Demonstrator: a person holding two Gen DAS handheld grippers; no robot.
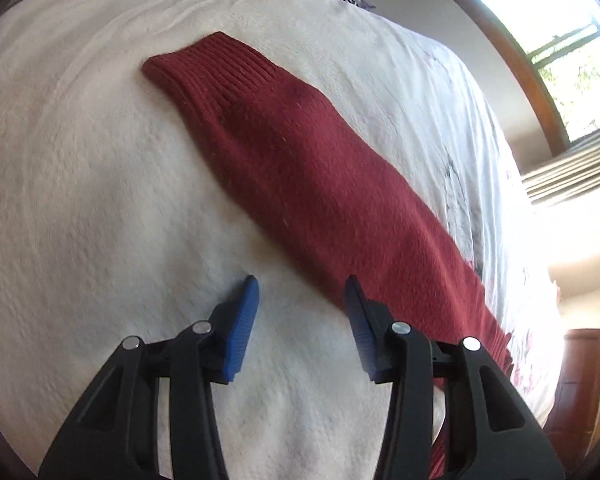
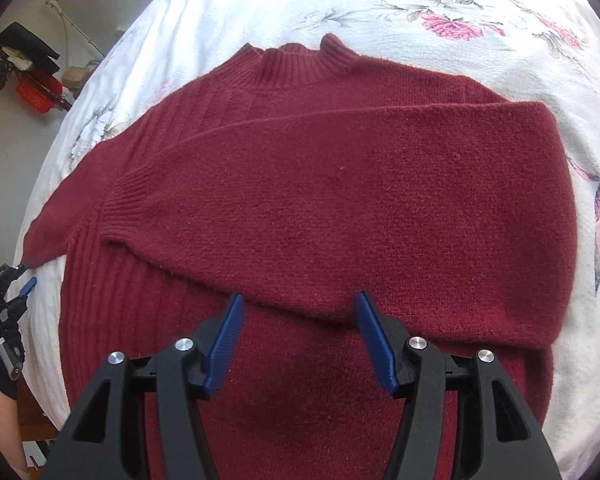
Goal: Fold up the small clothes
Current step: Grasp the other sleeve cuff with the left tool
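The left claw (image 1: 302,280) is hovering released, jaws spread, just beside the near edge of a long sleeve (image 1: 300,168) that is stretching away across the bed (image 1: 80,200); one blue finger is sitting over white cover, the other over the sleeve's edge, and whether either is touching cannot be told. Plenty of bare cover is lying open to the left of this sleeve and beyond its ribbed cuff (image 1: 204,68). The right claw (image 2: 298,300) is also hanging released, jaws wide, above the body of the sweater (image 2: 300,208), its tips near the lower edge of the other sleeve, which is lying folded across the chest. In the right wrist view the left claw is showing small at the left edge, held by a gloved hand (image 2: 4,344), at the end of the outstretched sleeve. The bed is wearing a white textured cover with pink flowers (image 2: 452,24) printed toward the far side. A bright window (image 1: 560,40) with a wooden frame is glowing to the right. The sweater is dark red knit, lying flat, ribbed at collar (image 2: 296,66) and cuffs.
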